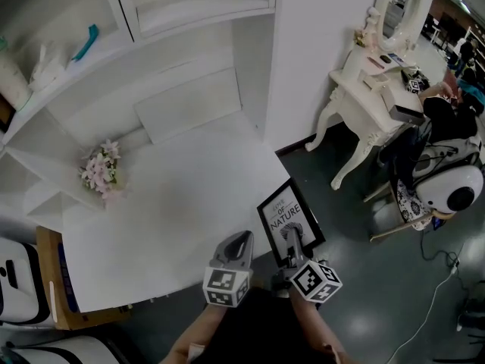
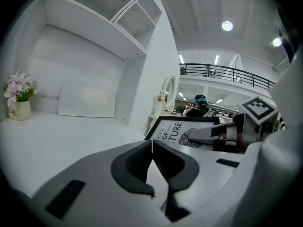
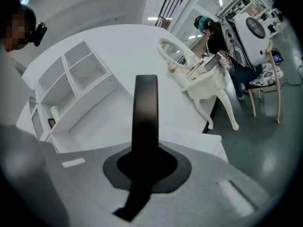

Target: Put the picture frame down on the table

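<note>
The right claw [image 1: 293,239] hides the lower edge of the picture frame [image 1: 282,211] in the head view. Its lettering is partly hidden in the left gripper view; the right gripper view shows only its edge.

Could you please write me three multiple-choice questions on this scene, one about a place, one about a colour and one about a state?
1. Where on the white table do the pink flowers stand?
A. left side, toward the back
B. right front corner
C. front edge

2. What colour is the border of the picture frame?
A. white
B. black
C. gold

3. How do the jaws of the left gripper stand?
A. wide apart
B. together on nothing
C. clamped on the frame

Answers: 1 A, the head view shows them far left; 2 B, a dark border rings the white print; 3 B, they meet with nothing between.
</note>
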Demonstrator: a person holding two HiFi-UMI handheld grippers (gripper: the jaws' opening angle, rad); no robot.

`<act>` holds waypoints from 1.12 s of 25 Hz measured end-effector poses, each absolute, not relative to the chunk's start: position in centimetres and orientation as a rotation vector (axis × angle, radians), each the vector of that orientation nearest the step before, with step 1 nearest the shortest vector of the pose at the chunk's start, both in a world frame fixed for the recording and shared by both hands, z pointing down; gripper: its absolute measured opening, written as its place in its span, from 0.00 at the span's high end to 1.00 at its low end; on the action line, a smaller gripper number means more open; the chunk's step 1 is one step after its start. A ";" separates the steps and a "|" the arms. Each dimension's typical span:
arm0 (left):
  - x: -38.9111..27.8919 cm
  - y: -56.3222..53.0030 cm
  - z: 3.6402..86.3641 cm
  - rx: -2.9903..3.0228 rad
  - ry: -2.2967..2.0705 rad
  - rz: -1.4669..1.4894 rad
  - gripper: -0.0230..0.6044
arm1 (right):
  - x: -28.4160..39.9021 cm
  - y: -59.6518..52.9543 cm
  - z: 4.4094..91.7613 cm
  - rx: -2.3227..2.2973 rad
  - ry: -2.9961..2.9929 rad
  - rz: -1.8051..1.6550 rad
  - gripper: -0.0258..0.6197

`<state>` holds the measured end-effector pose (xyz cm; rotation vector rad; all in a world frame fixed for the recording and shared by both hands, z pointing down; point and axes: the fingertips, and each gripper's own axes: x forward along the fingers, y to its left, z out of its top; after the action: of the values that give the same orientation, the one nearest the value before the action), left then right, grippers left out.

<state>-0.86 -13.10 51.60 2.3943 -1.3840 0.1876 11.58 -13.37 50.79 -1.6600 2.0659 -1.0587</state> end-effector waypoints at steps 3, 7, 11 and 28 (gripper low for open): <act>-0.7 -13.4 51.7 2.390 -1.397 0.183 0.94 | 11.2 -13.9 51.2 -1.612 2.057 -1.111 0.94; -1.0 -13.7 51.9 2.370 -1.403 0.199 0.94 | 10.5 -14.4 52.2 -1.570 2.028 -1.198 0.94; -1.5 -14.4 52.1 2.352 -1.407 0.208 0.94 | 10.1 -15.1 53.2 -1.551 1.997 -1.271 0.94; -2.8 -15.8 53.7 2.296 -1.399 0.225 0.94 | 9.8 -17.1 55.5 -1.524 1.840 -1.430 0.94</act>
<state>-2.80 -15.76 53.68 2.2961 -1.3994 0.2245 9.80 -17.11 55.50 -1.5241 1.8403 -1.4305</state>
